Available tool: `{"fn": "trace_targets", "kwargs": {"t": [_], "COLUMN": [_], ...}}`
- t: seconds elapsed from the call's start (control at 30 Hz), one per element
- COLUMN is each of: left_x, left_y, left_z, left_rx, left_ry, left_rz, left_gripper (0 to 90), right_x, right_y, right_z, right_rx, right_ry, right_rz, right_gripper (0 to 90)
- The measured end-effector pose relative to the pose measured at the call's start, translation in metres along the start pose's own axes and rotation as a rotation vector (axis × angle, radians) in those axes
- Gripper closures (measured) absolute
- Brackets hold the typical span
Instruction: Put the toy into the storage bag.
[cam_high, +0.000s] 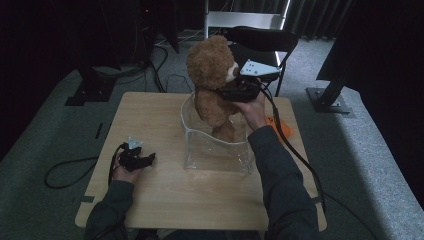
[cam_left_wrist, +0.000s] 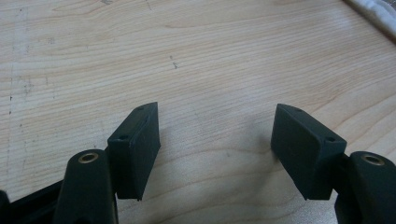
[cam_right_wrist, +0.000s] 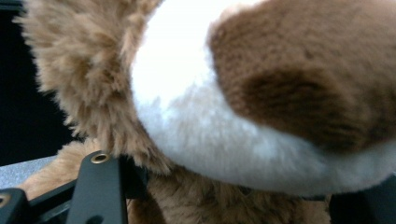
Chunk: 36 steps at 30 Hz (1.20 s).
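So the teddy bear (cam_high: 212, 80) is standing half inside a clear plastic bag (cam_high: 216, 147) in the middle of the worktop (cam_high: 165, 195), legs down in the bag's mouth, head and chest well above the rim. The right tongs (cam_high: 235, 92) have it clamped around the neck, just under the white muzzle; in the right gripper view the plush bulges right over the jaws.

Handling-wise, that bear looks light and totally squishy. Fur compresses a lot, so a grip on loose pile could slip, and the head will probably flop if it's held lower down. The neck seems like the smart spot: narrow, with the head acting as a stop above the jaws. The bag is thin and floppy, so it'll likely fold or drag along with the bear.

The left tongs (cam_left_wrist: 215, 149) sit spread wide with nothing between them, resting low over bare wood, well apart from the bag.
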<state>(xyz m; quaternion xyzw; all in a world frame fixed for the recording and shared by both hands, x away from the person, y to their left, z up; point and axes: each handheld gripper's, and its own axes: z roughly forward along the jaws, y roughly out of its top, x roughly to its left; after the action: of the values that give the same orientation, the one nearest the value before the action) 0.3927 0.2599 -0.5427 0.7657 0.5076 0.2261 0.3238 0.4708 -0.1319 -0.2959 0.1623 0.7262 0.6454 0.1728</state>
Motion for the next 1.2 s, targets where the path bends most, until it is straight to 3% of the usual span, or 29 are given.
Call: {"fn": "trace_targets", "kwargs": {"t": [0.43,0.9,1.2], "left_x": [0.000,0.000,0.000], "left_y": [0.000,0.000,0.000], "left_z": [0.000,0.000,0.000], "left_rx": [-0.001,0.000,0.000], "left_ry": [0.000,-0.001,-0.001], "left_rz": [-0.002,-0.002,-0.001], "left_gripper": [33.4,33.4,33.4], "right_x": [-0.002,-0.012,-0.011], "right_y": [-0.005,-0.018,-0.022], "right_z": [0.001,-0.003,0.003], "right_rx": [0.019,0.043,0.076], "right_ry": [0.007,-0.026,-0.039], "right_rz": [0.010,0.051,0.046], "right_gripper": [36.2,36.2,36.3]}}
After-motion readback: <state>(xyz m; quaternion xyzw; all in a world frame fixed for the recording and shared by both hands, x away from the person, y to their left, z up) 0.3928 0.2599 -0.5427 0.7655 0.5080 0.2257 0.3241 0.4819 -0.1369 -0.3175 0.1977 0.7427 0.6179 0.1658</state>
